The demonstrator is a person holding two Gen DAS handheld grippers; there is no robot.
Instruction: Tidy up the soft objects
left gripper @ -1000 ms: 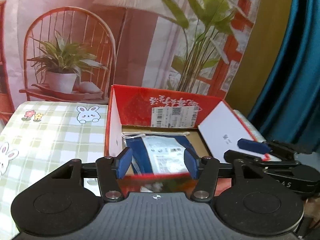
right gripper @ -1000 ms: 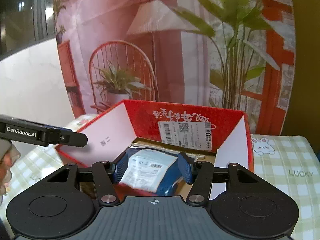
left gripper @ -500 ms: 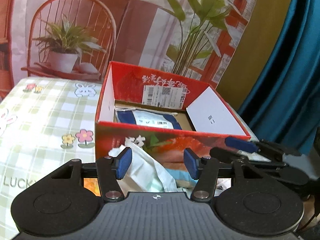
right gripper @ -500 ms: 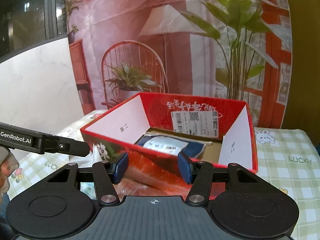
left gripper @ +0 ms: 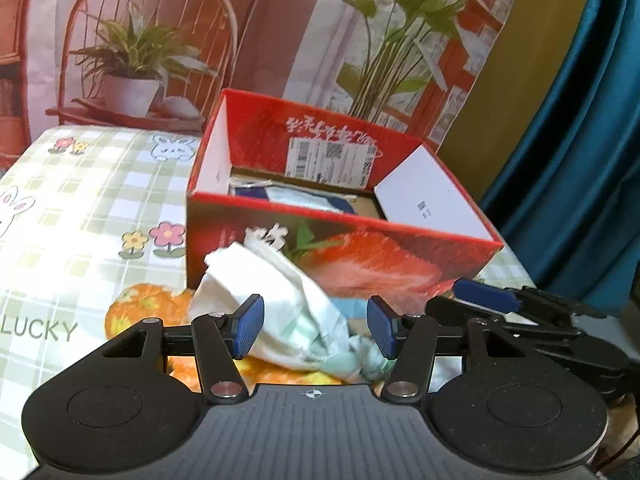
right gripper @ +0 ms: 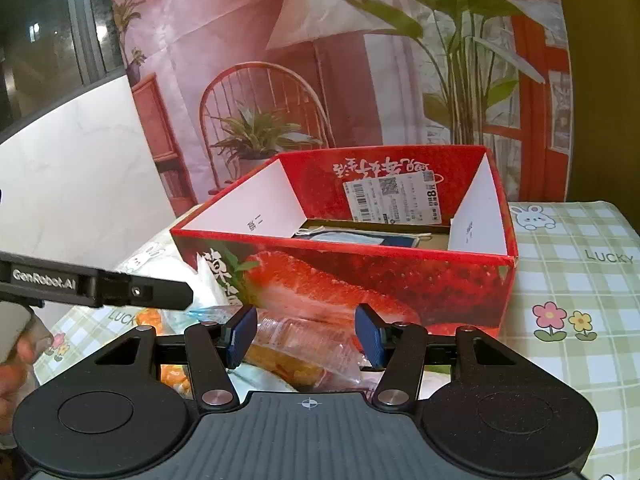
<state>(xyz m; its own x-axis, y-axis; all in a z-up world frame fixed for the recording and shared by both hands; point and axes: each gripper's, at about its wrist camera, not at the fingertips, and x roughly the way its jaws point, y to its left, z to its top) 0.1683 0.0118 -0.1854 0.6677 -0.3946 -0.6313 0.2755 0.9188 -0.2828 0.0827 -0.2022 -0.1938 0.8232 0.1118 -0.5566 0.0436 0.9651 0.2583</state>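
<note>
Two claws hang half-spread and empty before the red strawberry-printed cardboard box. The left claw frames a crumpled white cloth bundle on the checked surface; the right claw frames a clear crinkled plastic packet.

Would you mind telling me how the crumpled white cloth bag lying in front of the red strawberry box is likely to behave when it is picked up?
The crumpled white cloth bag is creased and slumped, so it will probably sag and drape from wherever it is pinched. It looks thin, so likely light. Its folds may slip unless the fingers catch several layers.
</note>
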